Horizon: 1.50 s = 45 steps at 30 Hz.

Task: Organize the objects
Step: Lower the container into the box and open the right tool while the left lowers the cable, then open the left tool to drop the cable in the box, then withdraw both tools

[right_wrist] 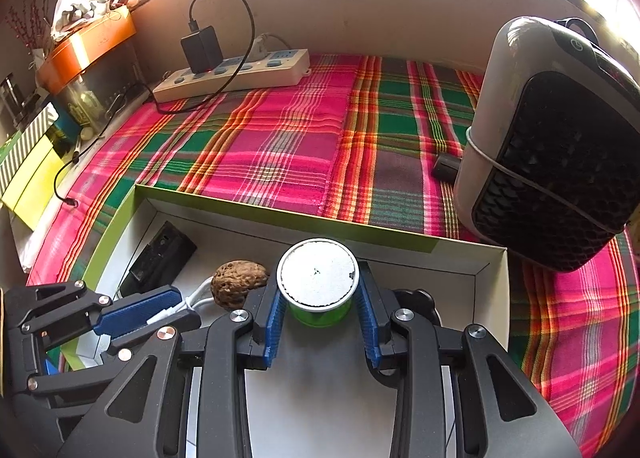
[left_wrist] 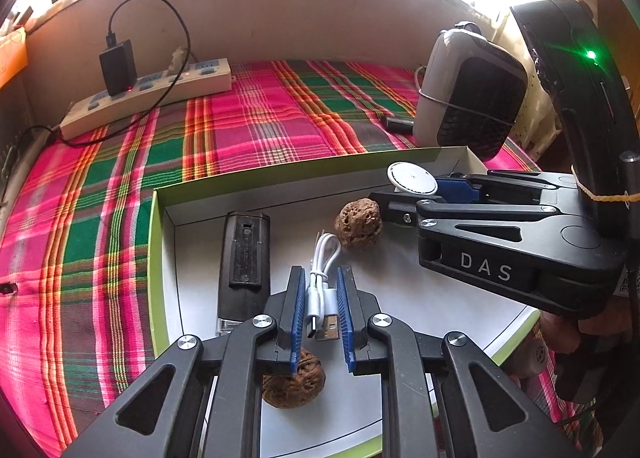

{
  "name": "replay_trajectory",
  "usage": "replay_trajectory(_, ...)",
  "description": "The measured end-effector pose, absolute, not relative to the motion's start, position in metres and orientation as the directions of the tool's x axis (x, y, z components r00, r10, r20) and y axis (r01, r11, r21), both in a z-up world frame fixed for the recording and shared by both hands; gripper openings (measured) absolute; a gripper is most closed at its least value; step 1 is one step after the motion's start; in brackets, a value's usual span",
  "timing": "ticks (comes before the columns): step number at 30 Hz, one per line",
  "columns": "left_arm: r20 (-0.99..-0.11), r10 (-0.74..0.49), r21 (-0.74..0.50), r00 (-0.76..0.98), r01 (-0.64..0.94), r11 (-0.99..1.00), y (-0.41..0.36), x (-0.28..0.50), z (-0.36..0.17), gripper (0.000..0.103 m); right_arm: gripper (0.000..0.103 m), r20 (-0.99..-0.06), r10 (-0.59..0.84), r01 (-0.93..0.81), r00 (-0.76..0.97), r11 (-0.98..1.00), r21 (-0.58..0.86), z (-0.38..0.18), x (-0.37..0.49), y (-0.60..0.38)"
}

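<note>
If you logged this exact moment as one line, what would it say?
left gripper: open around white USB cable | right gripper: shut on green container | both inside box

You are looking at a plaid cloth (right_wrist: pixel 280 138) in pink, green and orange, lying over the worktop. At the far left, a white power strip (right_wrist: pixel 236 74) is resting on it, with a black charger (right_wrist: pixel 202 48) sitting plugged in and its black cable (right_wrist: pixel 240 18) looping above. On the right, a white and black heater (right_wrist: pixel 560 146) is standing upright, a small dark block (right_wrist: pixel 446 168) lying just beside its base.
</note>
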State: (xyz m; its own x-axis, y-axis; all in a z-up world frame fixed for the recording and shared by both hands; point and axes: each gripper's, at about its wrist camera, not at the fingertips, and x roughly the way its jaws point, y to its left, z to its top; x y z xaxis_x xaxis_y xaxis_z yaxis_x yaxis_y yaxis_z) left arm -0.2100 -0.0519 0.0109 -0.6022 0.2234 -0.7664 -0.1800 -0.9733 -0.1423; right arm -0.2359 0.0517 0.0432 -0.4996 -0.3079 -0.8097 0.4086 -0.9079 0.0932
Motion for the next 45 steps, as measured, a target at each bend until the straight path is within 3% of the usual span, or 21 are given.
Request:
replay_trajectory(18, -0.767, 0.244, -0.172, -0.594, -0.176, -0.969, -0.056, -0.212, 0.008, 0.015, 0.034, -0.820, -0.292, 0.407, -0.492, -0.910, 0.080, 0.040, -0.235, 0.049)
replay_trajectory(30, -0.768, 0.240, -0.167, -0.594, -0.176, -0.970, -0.053, -0.210, 0.008, 0.020, 0.035, -0.818, -0.292, 0.397, -0.496, -0.914, 0.085, 0.040, -0.236, 0.050)
replay_trajectory(45, -0.752, 0.232, -0.160, -0.616, -0.171, -0.972, -0.057, -0.195, 0.020, 0.026, 0.042, -0.800, -0.290, 0.386, -0.525, -0.919, 0.080, 0.051, -0.226, 0.050)
